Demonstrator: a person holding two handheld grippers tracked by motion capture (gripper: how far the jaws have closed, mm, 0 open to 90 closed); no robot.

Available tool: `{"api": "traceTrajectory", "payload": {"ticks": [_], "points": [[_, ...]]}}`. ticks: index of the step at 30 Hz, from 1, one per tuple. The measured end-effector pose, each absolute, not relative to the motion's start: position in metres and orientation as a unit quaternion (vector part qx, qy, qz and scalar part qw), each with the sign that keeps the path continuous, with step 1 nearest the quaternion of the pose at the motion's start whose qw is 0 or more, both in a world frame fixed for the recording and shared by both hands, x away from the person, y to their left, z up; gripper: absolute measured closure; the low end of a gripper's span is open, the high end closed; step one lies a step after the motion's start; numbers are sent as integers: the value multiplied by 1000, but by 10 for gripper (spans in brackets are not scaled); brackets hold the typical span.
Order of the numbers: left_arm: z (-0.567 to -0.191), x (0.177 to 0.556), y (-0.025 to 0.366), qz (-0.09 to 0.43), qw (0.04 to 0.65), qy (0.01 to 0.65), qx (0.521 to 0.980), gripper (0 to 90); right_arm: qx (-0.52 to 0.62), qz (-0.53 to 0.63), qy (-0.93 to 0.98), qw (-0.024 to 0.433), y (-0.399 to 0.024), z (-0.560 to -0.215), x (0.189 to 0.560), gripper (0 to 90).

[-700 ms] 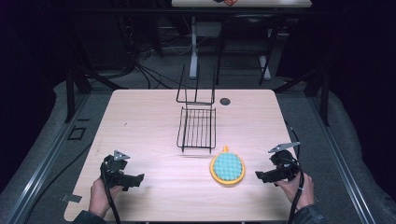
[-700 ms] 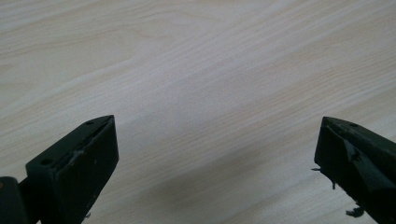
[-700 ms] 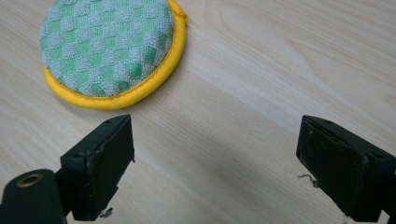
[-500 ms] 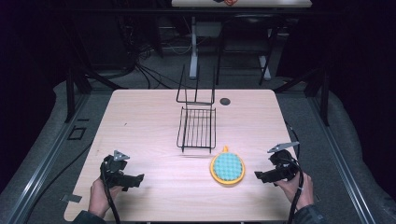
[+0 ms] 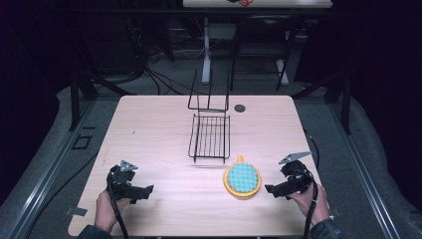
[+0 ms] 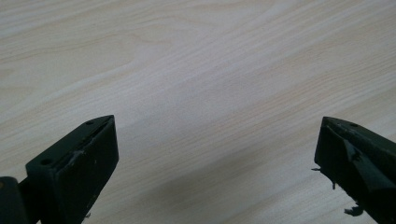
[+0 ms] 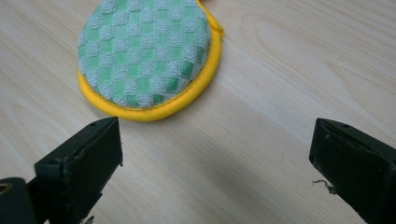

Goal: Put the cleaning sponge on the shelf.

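A round pot holder with a green-checked face and yellow rim lies flat on the wooden table, front right of centre. In the right gripper view the pot holder sits just ahead of the jaws, toward their left. My right gripper is open just right of the pot holder, low over the table, holding nothing. My left gripper is open near the front left, over bare wood, its jaws wide apart in the left gripper view with nothing between them.
A black wire rack lies mid-table behind the pot holder, its tall upright part rising at the far end. A small dark round disc sits near the far edge. Dark floor, cables and table legs surround the table.
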State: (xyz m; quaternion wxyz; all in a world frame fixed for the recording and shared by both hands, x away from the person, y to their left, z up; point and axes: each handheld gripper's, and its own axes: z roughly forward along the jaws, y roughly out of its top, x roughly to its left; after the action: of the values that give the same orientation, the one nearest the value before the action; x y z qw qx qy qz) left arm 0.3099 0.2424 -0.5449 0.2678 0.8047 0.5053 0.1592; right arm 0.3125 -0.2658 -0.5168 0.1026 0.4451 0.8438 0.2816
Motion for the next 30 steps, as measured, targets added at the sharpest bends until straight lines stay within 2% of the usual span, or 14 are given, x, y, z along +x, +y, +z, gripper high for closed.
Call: {"api": "traceTrajectory", "payload": {"ticks": [20, 30], "points": [[-547, 311, 238, 145, 266, 494, 815, 0, 413, 285, 860, 92, -235, -521, 322, 0], [-550, 313, 236, 138, 255, 489, 823, 0, 410, 287, 862, 80, -218, -528, 334, 29]]}}
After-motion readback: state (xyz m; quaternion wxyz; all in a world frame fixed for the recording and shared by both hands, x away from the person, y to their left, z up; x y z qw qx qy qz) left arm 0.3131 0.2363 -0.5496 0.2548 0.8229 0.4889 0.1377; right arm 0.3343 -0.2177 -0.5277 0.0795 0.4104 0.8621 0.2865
